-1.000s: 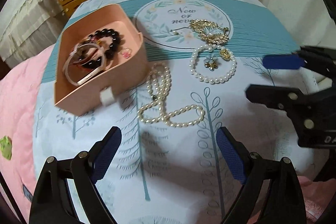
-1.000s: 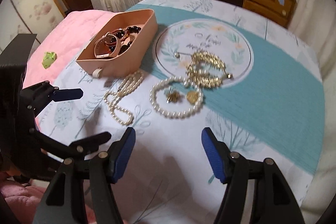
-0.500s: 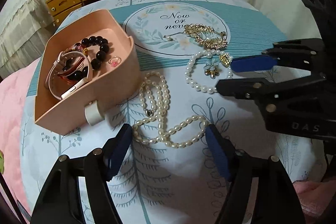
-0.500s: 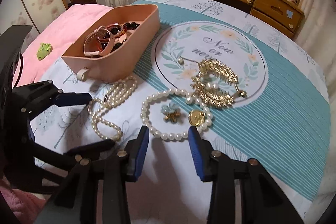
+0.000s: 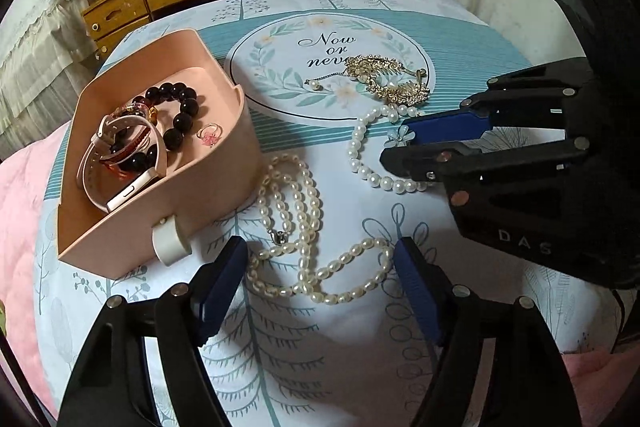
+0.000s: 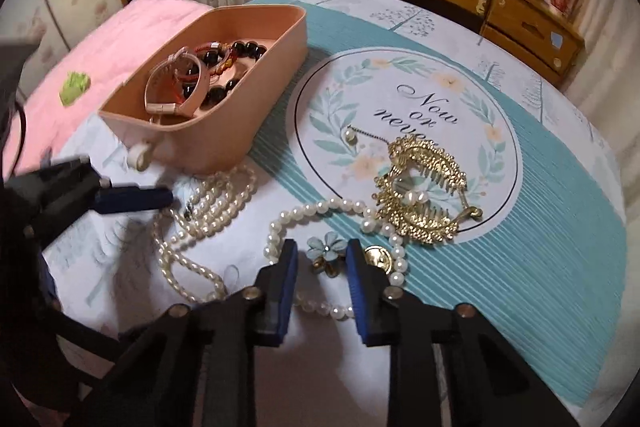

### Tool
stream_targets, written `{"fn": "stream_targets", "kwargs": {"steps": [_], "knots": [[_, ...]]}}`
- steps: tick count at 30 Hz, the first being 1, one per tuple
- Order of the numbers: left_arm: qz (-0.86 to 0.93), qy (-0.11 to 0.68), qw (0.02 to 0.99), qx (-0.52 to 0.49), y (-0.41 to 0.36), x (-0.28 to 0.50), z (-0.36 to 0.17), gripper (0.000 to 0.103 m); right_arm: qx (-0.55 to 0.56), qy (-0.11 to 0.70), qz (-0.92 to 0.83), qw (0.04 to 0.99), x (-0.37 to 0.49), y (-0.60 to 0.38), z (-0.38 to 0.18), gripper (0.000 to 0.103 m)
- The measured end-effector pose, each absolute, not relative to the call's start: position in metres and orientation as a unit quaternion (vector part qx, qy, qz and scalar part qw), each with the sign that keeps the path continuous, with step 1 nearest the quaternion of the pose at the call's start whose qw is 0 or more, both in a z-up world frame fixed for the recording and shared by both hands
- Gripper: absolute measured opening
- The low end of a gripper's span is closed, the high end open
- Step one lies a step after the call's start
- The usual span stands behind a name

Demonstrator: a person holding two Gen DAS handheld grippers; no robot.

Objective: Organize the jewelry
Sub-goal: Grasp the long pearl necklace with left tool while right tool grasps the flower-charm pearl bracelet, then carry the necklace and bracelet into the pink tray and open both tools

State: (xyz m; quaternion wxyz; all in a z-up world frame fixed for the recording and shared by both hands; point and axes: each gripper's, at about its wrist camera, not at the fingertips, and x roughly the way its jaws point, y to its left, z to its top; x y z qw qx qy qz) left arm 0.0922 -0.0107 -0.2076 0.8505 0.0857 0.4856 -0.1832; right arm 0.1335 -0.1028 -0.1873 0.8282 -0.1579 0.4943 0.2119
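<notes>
your jaws on the left gripper [image 5: 320, 263] stand wide, one pad on each side of the near loops of the long pearl necklace [image 5: 304, 227], holding nothing yet. that strand lies heaped on the printed surface [image 5: 280, 347], just beside the pink tray's front wall. if you close from here you may catch only one loop — the rest would trail, and the clasp end could drag against the tray wall or snag as you lift. the beads are round and smooth, so i'd guess a shallow pinch could squeeze them out sideways.

the pink tray [image 5: 240, 163] sits to the left and already holds a dark bead bracelet [image 5: 180, 115], a pale-strapped watch [image 5: 120, 163] lying over it, and a small ring with a pink stone [image 5: 209, 135]. its floor looks crowded on the watch side, so a dropped strand could hang over the rim.

further right, the jaws of your right gripper [image 6: 322, 259] stand narrow, about the blue flower earring [image 6: 326, 247] inside the round pearl bracelet [image 6: 340, 215], not yet closed on it. the near arc of the bracelet lies right by the pads, and a gold coin charm [image 6: 378, 257] sits just outside the right pad — closing could nip a pearl along with the flower and pull the whole ring. the gold comb [image 6: 424, 203] touches the bracelet's far side and might shift with it.
</notes>
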Motion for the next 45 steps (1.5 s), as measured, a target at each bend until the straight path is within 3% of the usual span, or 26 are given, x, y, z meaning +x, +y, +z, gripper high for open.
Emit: {"fn": "stream_targets", "kwargs": {"steps": [3,8,11,32,45], "knots": [[-0.183,0.486,0.85,0.089,-0.01,0.092,-0.207,0.073,-0.146,0.501,0.218,0.825,0.135,-0.106,-0.187,0.019],[-0.186,0.483,0.851,0.089,-0.007,0.094,-0.202,0.029,-0.134,0.504,0.217,0.825,0.135,-0.109,-0.184,0.019],[-0.182,0.484,0.852,0.085,-0.004,0.097,-0.201,0.008,-0.119,0.507,0.214,0.826,0.134,-0.111,-0.181,0.019],[-0.147,0.564,0.812,-0.034,0.04,0.082,-0.188,0.007,-0.04,0.506,0.227,0.831,0.12,-0.119,-0.153,0.019],[-0.126,0.507,0.85,-0.068,0.057,0.072,-0.093,0.007,-0.028,0.473,0.25,0.845,0.109,-0.128,-0.113,0.019]]}}
